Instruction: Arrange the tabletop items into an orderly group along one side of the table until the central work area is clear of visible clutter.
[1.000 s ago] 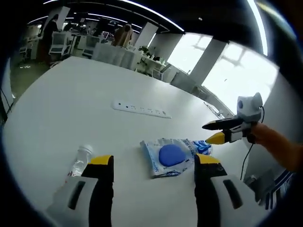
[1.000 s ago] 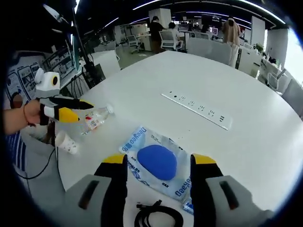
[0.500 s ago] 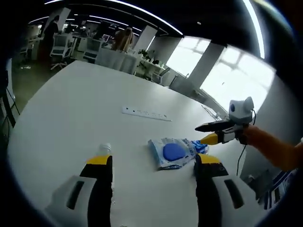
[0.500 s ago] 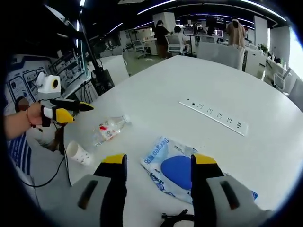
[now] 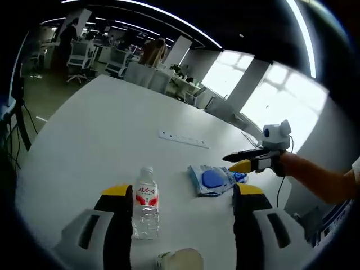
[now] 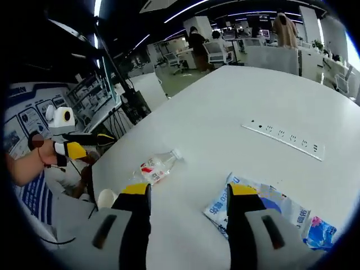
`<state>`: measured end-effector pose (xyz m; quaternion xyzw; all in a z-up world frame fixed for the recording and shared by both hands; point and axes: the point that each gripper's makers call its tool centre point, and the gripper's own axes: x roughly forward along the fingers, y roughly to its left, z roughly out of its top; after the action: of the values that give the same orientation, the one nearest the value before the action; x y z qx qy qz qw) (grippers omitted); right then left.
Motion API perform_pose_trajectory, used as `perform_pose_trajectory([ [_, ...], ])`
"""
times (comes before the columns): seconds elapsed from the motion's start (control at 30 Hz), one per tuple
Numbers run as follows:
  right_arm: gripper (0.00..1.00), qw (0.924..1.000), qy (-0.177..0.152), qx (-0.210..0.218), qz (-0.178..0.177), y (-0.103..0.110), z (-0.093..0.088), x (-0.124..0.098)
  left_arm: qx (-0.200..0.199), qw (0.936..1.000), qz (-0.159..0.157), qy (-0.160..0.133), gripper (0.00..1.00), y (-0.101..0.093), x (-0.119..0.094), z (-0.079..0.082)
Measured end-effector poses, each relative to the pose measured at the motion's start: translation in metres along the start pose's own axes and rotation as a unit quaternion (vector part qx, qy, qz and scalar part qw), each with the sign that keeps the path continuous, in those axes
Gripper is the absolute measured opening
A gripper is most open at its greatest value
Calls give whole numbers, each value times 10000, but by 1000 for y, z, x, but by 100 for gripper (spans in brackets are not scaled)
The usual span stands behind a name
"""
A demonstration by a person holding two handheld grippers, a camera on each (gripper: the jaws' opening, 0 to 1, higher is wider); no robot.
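Note:
A clear water bottle (image 5: 146, 203) with a red label lies on the white table (image 5: 84, 129), cap pointing away, in line with the gap of my open left gripper (image 5: 183, 194). A paper cup (image 5: 180, 260) lies just below it. Further off is a blue packet (image 5: 212, 180), and my right gripper (image 5: 244, 160) hovers over its right end, held by a hand. In the right gripper view, my right gripper (image 6: 188, 194) stands open above the table, with the bottle (image 6: 154, 167) and cup (image 6: 106, 198) to its left and the blue packet (image 6: 264, 205) to its right. My left gripper (image 6: 84, 143) hangs past the table's left edge.
A white power strip (image 5: 183, 139) (image 6: 287, 136) lies across the middle of the table. A small blue and pink pack (image 6: 318, 233) sits beside the blue packet. Office chairs, desks and people stand far behind the table. A cable hangs off the table's left edge.
Both cameras have pulled back and swung toward the bottle side. The bottle and cup have come into the left gripper view, and the black cable has left the right one. The items lie unmoved.

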<state>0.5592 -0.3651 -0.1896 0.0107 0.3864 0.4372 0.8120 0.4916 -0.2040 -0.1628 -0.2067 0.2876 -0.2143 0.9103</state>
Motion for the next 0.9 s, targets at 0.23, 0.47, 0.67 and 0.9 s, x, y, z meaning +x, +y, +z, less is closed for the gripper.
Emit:
perform_pose_trajectory([
  [0.23, 53, 9993, 19, 215, 321, 12, 8, 35, -116, 9999, 35, -9, 74, 17, -14, -4],
  [0.47, 52, 9951, -22, 751, 646, 20, 16, 73, -214, 9997, 65, -31, 75, 35, -26, -5],
  [0.67, 51, 9893, -17, 1198, 832, 23, 18, 104, -347, 9993, 94, -85, 75, 51, -32, -7],
  [0.9, 51, 9831, 76, 1580, 918, 24, 14, 132, -438, 9989, 66, -146, 75, 59, -37, -9],
])
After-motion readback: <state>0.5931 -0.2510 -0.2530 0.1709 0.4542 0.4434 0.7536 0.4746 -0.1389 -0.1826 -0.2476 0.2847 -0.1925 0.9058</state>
